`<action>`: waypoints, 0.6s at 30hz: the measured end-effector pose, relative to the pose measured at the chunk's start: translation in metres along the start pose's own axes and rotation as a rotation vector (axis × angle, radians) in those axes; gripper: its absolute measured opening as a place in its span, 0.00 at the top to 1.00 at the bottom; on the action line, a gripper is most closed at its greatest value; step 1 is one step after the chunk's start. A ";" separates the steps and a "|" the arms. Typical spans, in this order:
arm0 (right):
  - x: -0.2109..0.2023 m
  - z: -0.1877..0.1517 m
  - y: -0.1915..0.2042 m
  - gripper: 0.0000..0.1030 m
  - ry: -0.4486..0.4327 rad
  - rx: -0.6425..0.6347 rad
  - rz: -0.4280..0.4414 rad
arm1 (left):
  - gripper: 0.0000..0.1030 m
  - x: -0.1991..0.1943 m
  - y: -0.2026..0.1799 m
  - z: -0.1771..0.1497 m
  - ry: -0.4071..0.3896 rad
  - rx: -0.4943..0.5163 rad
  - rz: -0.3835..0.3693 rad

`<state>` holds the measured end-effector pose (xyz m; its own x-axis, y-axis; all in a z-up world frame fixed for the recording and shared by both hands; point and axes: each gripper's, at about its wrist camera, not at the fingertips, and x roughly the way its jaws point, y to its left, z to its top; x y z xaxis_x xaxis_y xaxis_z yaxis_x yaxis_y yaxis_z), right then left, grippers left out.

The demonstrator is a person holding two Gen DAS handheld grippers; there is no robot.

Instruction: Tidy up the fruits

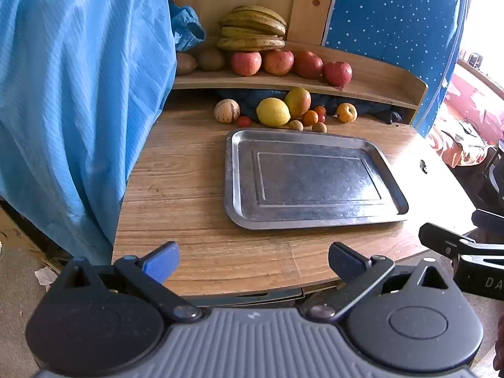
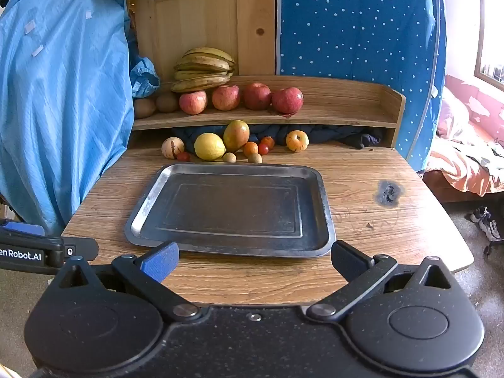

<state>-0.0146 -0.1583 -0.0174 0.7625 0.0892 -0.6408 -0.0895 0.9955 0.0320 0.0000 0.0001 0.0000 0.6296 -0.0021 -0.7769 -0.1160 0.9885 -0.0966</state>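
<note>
A bare metal tray lies on the wooden table. Behind it sit loose fruits: a lemon, a mango, a pale striped melon, a yellow apple, small tomatoes, an orange and small brown fruits. On the shelf above are bananas, red apples and kiwis. My left gripper and right gripper are open and empty over the table's near edge.
A blue cloth hangs at the left by the table. A wooden shelf runs along the back. A dark burn mark is on the table right of the tray. A bed is at the right.
</note>
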 end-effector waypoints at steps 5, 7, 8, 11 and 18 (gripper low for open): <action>0.000 0.000 0.000 0.01 0.000 0.000 0.001 | 0.01 0.000 0.001 0.000 0.004 -0.001 0.003; -0.001 -0.001 -0.001 0.01 0.001 0.001 0.001 | 0.01 0.001 -0.004 -0.003 0.006 -0.003 0.005; -0.001 -0.001 -0.001 0.01 0.000 0.001 0.000 | 0.01 0.000 -0.004 -0.004 0.006 -0.004 0.005; -0.001 -0.001 -0.001 0.01 0.000 0.000 0.001 | 0.01 0.001 -0.004 -0.004 0.008 -0.008 0.007; -0.002 0.000 -0.002 0.00 -0.001 0.001 0.002 | 0.01 0.000 0.000 -0.004 0.015 -0.013 0.006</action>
<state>-0.0159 -0.1602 -0.0167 0.7627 0.0910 -0.6403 -0.0900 0.9954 0.0343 -0.0025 -0.0008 -0.0024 0.6174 0.0011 -0.7866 -0.1291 0.9866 -0.1000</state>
